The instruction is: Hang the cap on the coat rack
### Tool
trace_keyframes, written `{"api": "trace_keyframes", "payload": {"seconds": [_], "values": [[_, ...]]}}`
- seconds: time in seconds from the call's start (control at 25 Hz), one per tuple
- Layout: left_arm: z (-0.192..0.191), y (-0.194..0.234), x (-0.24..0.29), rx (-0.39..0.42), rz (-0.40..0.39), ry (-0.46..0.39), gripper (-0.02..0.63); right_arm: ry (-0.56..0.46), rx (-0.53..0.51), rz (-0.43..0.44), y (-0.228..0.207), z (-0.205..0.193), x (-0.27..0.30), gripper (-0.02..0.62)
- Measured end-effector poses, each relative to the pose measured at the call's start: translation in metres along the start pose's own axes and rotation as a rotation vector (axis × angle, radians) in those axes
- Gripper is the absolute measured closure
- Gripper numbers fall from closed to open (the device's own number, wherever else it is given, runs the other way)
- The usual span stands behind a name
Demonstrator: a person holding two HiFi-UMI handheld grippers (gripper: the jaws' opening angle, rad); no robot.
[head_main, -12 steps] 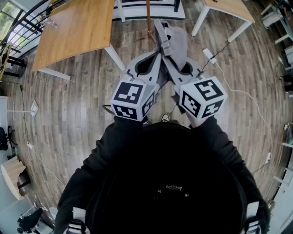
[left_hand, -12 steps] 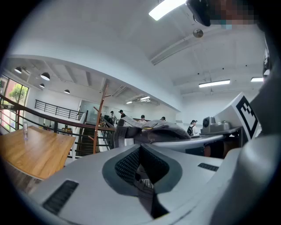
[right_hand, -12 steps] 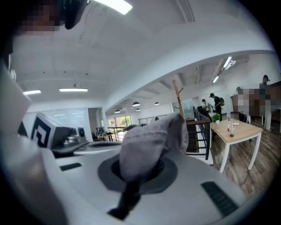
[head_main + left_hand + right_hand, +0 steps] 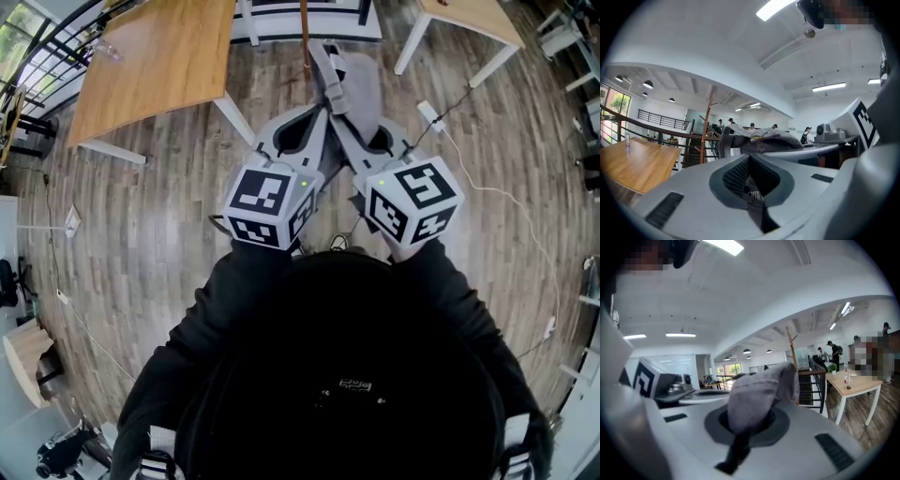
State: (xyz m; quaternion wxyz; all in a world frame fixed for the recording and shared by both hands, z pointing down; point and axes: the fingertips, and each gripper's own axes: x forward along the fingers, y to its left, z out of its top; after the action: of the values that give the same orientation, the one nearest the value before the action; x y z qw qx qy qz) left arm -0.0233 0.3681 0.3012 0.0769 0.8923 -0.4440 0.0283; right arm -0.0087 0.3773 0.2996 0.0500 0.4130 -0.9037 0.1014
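My right gripper (image 4: 349, 127) is shut on the grey cap (image 4: 354, 80), whose cloth runs into the seam of its jaws and bulges over them (image 4: 759, 390). My left gripper (image 4: 319, 131) crosses close beside it, and its jaws are shut with nothing clearly between them (image 4: 750, 157). From the left gripper view the cap (image 4: 759, 138) hangs just beyond and above the jaw tips. The wooden coat rack pole (image 4: 304, 28) stands straight ahead past the cap. Its branched top shows in both gripper views (image 4: 708, 122) (image 4: 792, 345). Both grippers are held nearly level.
A wooden table (image 4: 155, 61) stands to the left of the rack and another (image 4: 473, 14) to the right. A power strip with a white cable (image 4: 429, 114) lies on the plank floor. A black railing (image 4: 656, 129) and several people (image 4: 832, 352) are in the background.
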Motion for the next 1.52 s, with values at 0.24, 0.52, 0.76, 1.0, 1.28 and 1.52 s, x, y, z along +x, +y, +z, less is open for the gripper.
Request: {"api": "trace_keyframes", "payload": {"seconds": [0.24,0.52,0.76,1.0,1.28,1.52], "values": [[0.007,-0.018,0.018,0.020,-0.003,-0.011,0.606,-0.020,0.000,0.016,-0.021,0.006,-0.014,0.591],[0.014,-0.031,0.036,0.039,-0.005,0.002,0.606,0.004,0.034,0.084,-0.041,0.009,-0.023,0.591],[0.020,-0.052,0.064,0.074,-0.047,0.028,0.604,0.043,0.065,0.142,-0.069,0.006,-0.035,0.591],[0.018,-0.074,0.085,0.073,-0.090,0.031,0.604,0.036,0.097,0.134,-0.101,0.009,-0.046,0.591],[0.017,-0.085,0.103,0.074,-0.106,0.047,0.604,0.033,0.132,0.137,-0.119,0.009,-0.055,0.591],[0.023,-0.084,0.107,0.080,-0.108,0.044,0.604,0.034,0.134,0.143,-0.123,0.013,-0.053,0.591]]}}
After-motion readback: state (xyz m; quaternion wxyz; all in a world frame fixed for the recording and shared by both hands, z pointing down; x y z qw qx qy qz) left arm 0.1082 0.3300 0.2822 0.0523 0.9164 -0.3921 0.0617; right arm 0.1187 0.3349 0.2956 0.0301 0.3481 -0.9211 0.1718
